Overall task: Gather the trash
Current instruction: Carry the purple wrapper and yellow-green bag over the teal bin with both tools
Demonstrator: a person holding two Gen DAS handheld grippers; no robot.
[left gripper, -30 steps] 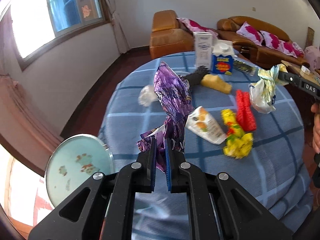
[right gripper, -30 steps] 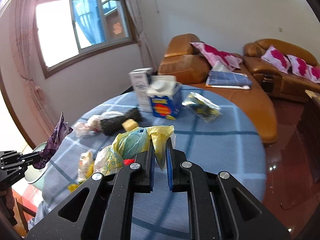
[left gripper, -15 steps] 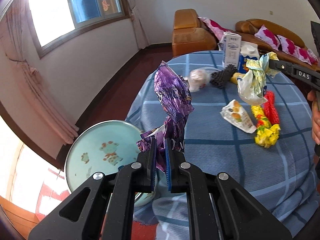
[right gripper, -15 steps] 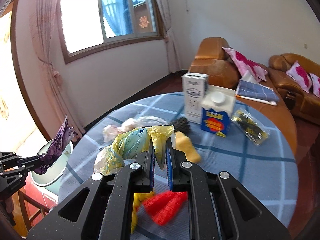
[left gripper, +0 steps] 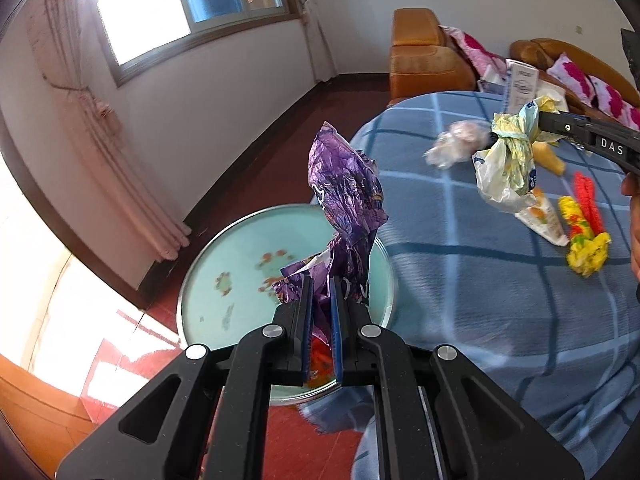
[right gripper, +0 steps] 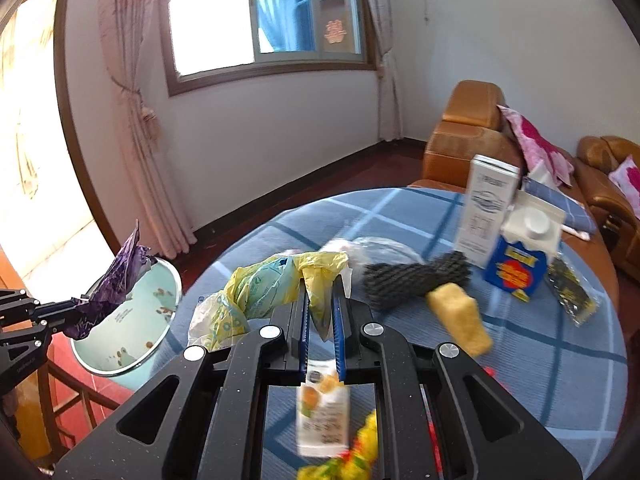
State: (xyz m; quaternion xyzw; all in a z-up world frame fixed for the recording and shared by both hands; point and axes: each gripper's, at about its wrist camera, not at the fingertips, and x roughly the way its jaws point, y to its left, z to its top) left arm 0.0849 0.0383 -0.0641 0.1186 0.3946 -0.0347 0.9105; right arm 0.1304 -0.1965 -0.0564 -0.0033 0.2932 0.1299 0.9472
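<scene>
Left tool (left gripper: 320,300) pinches the purple wrapper (left gripper: 346,208), its long axis upright, top leaning slightly left, now hanging right over the pale green basin (left gripper: 232,280) rather than the counter (left gripper: 480,300). Right tool (right gripper: 320,312) is clamped on the yellow plastic bag (right gripper: 260,292), which trails left; it has swung nearer the basin too.
</scene>
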